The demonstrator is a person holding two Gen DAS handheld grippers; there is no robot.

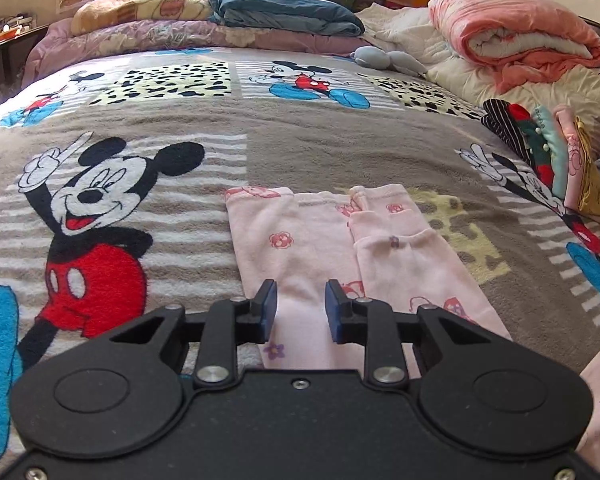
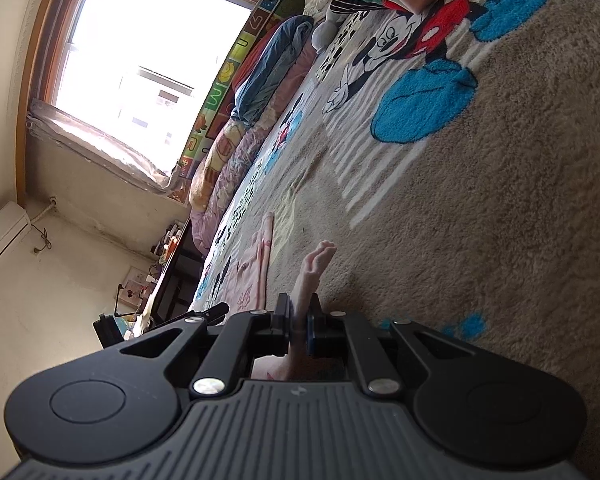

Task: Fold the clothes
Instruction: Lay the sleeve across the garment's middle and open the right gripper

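Observation:
A pale pink child's garment with small flower prints [image 1: 316, 256] lies flat on the Mickey Mouse blanket [image 1: 148, 128], its two leg-like parts pointing away from me. My left gripper [image 1: 301, 308] is open and hovers just above the garment's near part, holding nothing. My right gripper [image 2: 298, 320] is turned on its side and shut on a pink fabric edge [image 2: 314, 272] that sticks up between its fingers. The rest of the pink garment [image 2: 244, 280] lies on the blanket to the left in that view.
A pile of folded clothes [image 1: 552, 152] stands at the blanket's right side. Pillows and quilts [image 1: 284, 12] and a rolled pink quilt [image 1: 516, 40] line the head of the bed. A window [image 2: 140, 56] and a dark bedside table [image 2: 172, 280] are beyond.

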